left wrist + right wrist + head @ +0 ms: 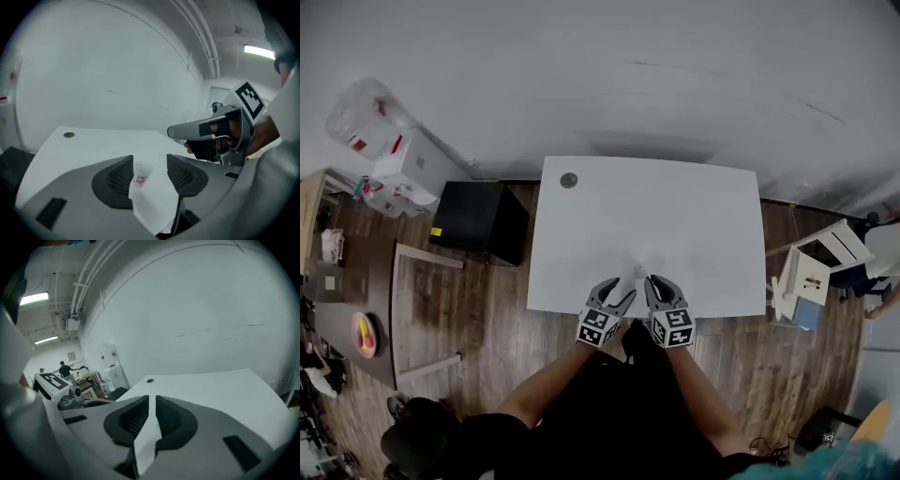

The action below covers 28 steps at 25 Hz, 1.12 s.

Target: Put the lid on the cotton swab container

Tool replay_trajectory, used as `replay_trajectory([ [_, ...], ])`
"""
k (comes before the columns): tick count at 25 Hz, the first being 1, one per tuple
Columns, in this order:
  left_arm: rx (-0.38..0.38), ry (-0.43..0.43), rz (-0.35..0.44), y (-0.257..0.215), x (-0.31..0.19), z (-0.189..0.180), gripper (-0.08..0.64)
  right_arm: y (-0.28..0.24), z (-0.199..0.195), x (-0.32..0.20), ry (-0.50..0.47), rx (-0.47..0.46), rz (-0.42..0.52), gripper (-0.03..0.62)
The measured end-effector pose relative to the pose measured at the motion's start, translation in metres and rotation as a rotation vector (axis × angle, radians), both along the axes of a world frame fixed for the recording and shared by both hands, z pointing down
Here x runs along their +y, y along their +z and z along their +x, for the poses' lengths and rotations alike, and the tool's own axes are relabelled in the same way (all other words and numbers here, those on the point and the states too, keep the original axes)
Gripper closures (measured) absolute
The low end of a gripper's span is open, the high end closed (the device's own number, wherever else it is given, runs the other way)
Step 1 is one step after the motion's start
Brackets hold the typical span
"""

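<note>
A small white cotton swab container [141, 172] with a red label stands upright on the white table [675, 216]; in the head view it is a faint spot [639, 273] just beyond both grippers. My left gripper [617, 292] is open near the table's front edge, and in its own view the container shows in the gap between its jaws [149, 169], ahead of them and untouched. My right gripper [656, 286] sits beside it, shut, with only a thin slit between its jaws [151, 416] and nothing visible in them. No lid is recognisable.
A small dark round disc [569, 180] lies at the table's far left corner. A black cabinet [478, 220] stands left of the table and a white stool [820, 262] to its right. A white wall runs behind the table.
</note>
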<state>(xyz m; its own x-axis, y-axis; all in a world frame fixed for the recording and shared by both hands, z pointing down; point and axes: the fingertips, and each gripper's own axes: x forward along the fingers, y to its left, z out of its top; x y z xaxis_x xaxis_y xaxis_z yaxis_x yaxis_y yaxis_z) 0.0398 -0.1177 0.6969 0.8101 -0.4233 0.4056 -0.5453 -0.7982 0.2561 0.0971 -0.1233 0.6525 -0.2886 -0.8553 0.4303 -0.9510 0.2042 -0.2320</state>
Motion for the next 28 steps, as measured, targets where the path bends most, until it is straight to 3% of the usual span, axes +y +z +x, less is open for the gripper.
replay_trajectory([
  [5,0.076,-0.017,0.074,-0.054,0.017,-0.008,0.457,-0.039,-0.015,0.023,0.052,-0.004,0.077,0.548],
  [7,0.093,-0.038,0.073,-0.069,0.025,-0.015,0.526,-0.053,-0.024,0.034,0.064,-0.002,0.105,0.548],
  [9,0.11,-0.049,0.067,-0.084,0.035,-0.023,0.544,-0.066,-0.033,0.048,0.082,0.0,0.13,0.548],
  [19,0.132,-0.047,0.155,-0.158,0.079,-0.049,0.548,-0.117,-0.077,0.105,0.157,0.072,0.215,0.549],
  [28,0.115,-0.059,0.213,-0.179,0.104,-0.063,0.548,-0.142,-0.094,0.125,0.186,0.075,0.251,0.549],
])
